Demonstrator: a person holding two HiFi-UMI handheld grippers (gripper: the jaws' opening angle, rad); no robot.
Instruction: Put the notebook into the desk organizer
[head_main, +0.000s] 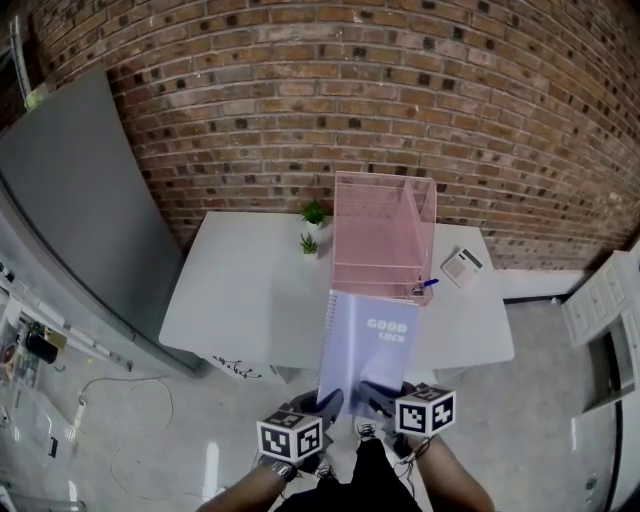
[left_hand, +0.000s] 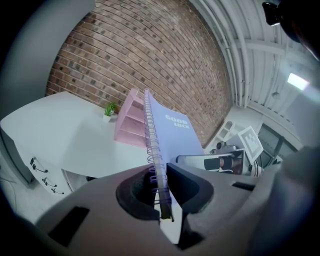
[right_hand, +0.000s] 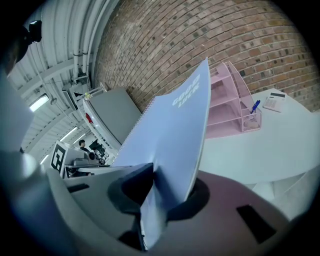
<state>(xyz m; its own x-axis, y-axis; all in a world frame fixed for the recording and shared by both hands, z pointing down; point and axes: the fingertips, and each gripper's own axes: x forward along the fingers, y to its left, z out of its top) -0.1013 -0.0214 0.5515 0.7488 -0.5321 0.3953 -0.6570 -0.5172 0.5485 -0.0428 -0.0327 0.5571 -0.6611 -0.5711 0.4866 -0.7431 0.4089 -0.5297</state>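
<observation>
The table (head_main: 240, 290) lies ahead of and below both tongs. On it, straight ahead of them, stands the pink organizer (head_main: 380, 235). The notebook (head_main: 365, 345) is held in the air, reaching from the tongs toward the organizer's near side; whether it touches cannot be told. The left tongs (head_main: 328, 403) are clamped on its spiral edge, and the right tongs (head_main: 375, 397) grip its other near corner. This looks like the carry-and-align step. Next, both tongs likely must line the notebook with a slot and slide it forward together, clear of the pen (head_main: 427, 284) ahead of the right tongs.
</observation>
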